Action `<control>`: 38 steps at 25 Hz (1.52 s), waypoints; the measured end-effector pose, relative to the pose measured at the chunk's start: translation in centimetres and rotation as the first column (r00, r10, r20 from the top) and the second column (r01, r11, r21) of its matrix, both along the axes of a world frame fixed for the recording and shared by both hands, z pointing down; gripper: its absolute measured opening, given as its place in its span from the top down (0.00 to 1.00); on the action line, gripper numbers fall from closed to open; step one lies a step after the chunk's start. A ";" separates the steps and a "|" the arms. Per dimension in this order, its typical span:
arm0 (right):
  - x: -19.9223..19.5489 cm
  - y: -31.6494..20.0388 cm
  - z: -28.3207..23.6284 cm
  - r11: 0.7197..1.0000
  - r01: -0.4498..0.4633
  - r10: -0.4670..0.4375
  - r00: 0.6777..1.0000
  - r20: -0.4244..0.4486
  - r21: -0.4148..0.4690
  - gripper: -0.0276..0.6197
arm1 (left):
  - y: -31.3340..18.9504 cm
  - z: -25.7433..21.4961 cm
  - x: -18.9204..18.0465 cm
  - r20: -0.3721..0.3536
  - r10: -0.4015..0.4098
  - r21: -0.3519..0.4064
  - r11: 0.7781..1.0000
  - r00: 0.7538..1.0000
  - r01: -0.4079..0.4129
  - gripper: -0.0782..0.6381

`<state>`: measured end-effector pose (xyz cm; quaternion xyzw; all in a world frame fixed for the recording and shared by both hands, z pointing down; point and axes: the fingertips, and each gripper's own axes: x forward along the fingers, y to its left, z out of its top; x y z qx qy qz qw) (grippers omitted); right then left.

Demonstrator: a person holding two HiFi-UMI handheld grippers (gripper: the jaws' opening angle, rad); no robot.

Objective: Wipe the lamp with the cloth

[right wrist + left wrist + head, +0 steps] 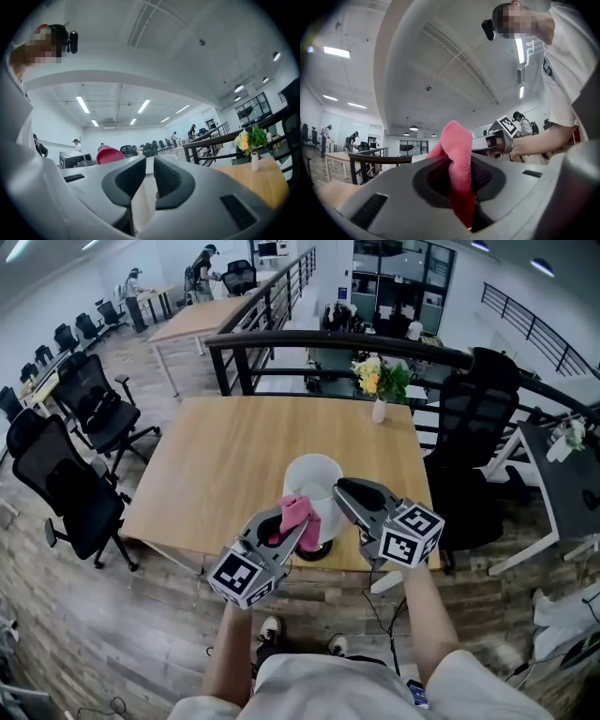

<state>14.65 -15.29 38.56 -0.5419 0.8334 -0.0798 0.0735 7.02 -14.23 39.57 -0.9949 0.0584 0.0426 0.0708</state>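
Pinching a fold of the pink cloth [457, 150] tight, the left hand-held gripper [284, 524] has a loose tuft sticking out past its tips, seemingly as a wiping pad against the white lamp [311, 474] just ahead. Across the lamp, the right hand-held gripper [343, 491] is clamped on its thin wall, probably to steady it. The lamp stands at the desk's [216, 465] near edge.

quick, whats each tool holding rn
left tool: closed on the cloth
right tool: closed on the rim of the lamp
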 end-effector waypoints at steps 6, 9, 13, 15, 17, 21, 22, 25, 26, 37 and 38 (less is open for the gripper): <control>-0.3 0.2 0.2 0.998 0.059 -0.059 0.998 0.007 -0.025 0.89 | 2.2 -0.3 1.1 0.018 -0.066 0.043 0.997 0.998 0.065 0.76; -0.3 0.2 0.2 0.999 0.048 -0.048 0.999 0.001 -0.022 0.89 | 2.9 0.8 1.7 0.046 -0.057 0.041 0.998 0.997 0.055 0.76; 0.0 0.3 0.3 0.999 0.029 -0.029 1.000 0.006 -0.016 0.89 | 3.0 2.6 2.0 0.074 -0.046 0.026 0.999 0.996 0.044 0.76; 0.0 0.3 0.3 1.000 0.023 -0.023 1.000 0.021 -0.013 0.89 | 2.7 3.7 1.9 0.102 -0.047 0.029 0.999 0.994 0.044 0.76; 0.0 0.3 0.3 1.000 0.016 -0.015 0.999 0.030 -0.015 0.89 | 2.5 4.9 1.7 0.124 -0.036 0.018 0.999 0.992 0.034 0.76; 0.3 0.2 0.3 1.000 0.002 -0.002 1.000 0.022 -0.013 0.89 | 2.4 6.9 1.9 0.167 0.013 0.009 1.000 0.986 -0.015 0.76; 0.3 0.2 0.4 1.000 -0.001 0.001 1.000 0.022 -0.012 0.89 | 2.5 7.5 1.9 0.177 0.028 0.007 1.000 0.984 -0.029 0.76; 0.2 0.4 0.2 1.000 -0.012 0.012 1.000 0.023 -0.006 0.89 | 2.7 8.9 1.6 0.203 0.064 0.007 0.998 0.977 -0.067 0.76; 0.2 0.5 0.2 1.000 -0.015 0.016 1.000 0.023 -0.002 0.89 | 2.7 9.2 1.5 0.208 0.072 0.004 0.997 0.975 -0.075 0.76; 0.0 0.7 -0.3 1.000 -0.014 0.014 1.000 0.014 0.012 0.89 | 3.4 14.8 0.7 0.280 0.123 -0.082 0.991 0.952 -0.104 0.77; 0.0 0.7 -0.3 1.000 -0.002 0.002 1.000 0.012 0.015 0.89 | 3.4 14.9 0.8 0.281 0.124 -0.086 0.991 0.952 -0.104 0.77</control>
